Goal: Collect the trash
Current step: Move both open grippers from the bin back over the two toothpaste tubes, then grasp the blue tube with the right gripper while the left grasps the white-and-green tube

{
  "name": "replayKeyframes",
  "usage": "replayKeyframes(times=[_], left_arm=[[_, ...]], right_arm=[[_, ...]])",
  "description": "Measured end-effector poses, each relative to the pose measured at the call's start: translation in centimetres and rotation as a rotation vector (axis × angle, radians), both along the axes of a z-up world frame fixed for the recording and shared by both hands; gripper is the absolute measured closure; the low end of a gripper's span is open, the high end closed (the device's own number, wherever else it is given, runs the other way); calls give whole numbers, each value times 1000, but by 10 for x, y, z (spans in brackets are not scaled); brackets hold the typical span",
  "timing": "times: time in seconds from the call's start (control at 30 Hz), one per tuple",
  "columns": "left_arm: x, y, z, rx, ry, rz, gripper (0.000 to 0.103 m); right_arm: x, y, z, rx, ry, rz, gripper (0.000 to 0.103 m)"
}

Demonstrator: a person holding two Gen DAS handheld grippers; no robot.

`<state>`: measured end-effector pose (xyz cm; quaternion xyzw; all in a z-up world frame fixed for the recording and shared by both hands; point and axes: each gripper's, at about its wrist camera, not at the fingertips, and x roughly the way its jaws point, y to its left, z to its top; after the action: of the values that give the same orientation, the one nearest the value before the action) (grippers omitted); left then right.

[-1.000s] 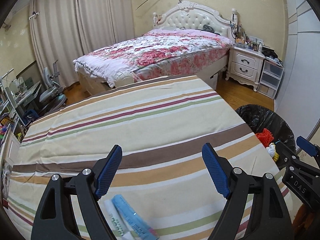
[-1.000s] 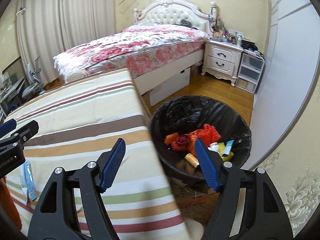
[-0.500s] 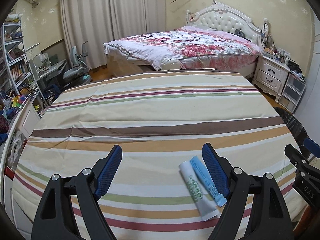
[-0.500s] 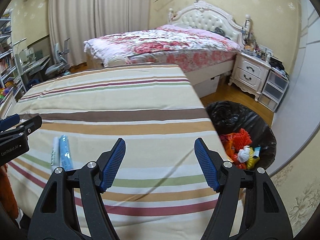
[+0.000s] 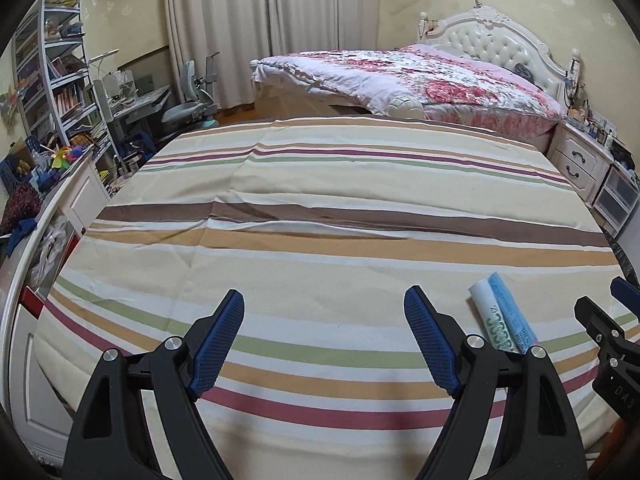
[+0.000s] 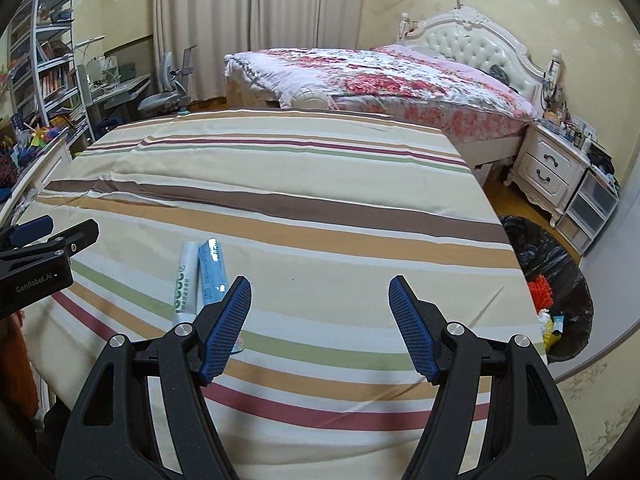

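Observation:
Two tubes lie side by side on the striped cloth [image 5: 320, 240]: a white tube with green print [image 5: 493, 322] [image 6: 185, 280] and a light blue tube [image 5: 510, 312] [image 6: 211, 270]. My left gripper [image 5: 324, 336] hovers open over bare cloth, with the tubes just right of its right finger. My right gripper [image 6: 320, 324] is open and empty too, and the tubes lie at its left finger [image 6: 228, 320], which hides their near ends. A bin lined with a black bag [image 6: 556, 264] stands on the floor to the right, with colourful trash inside.
The striped cloth [image 6: 300, 184] covers a wide flat surface with its right edge beside the bin. Behind it is a bed with a floral quilt [image 5: 420, 80]. A white nightstand [image 6: 548, 168] stands at the right. A desk, a chair and shelves [image 5: 56, 80] fill the left.
Both views have swung left, away from the bin and over the striped cloth. The tubes have shifted right in the left wrist view and toward the right gripper's left finger. Both grippers stay open.

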<state>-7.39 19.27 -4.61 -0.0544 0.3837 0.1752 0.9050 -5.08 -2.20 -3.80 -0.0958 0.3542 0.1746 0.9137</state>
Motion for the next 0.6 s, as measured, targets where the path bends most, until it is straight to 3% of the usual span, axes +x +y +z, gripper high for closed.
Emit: replayKeyframes(times=[0.4, 0.6], left_arm=[[-13, 35, -13, -37, 23, 88, 23], [-10, 32, -17, -38, 33, 75, 23]], right_arm=[[2, 42, -20, -55, 50, 105, 35], [5, 48, -31, -77, 83, 127, 51]])
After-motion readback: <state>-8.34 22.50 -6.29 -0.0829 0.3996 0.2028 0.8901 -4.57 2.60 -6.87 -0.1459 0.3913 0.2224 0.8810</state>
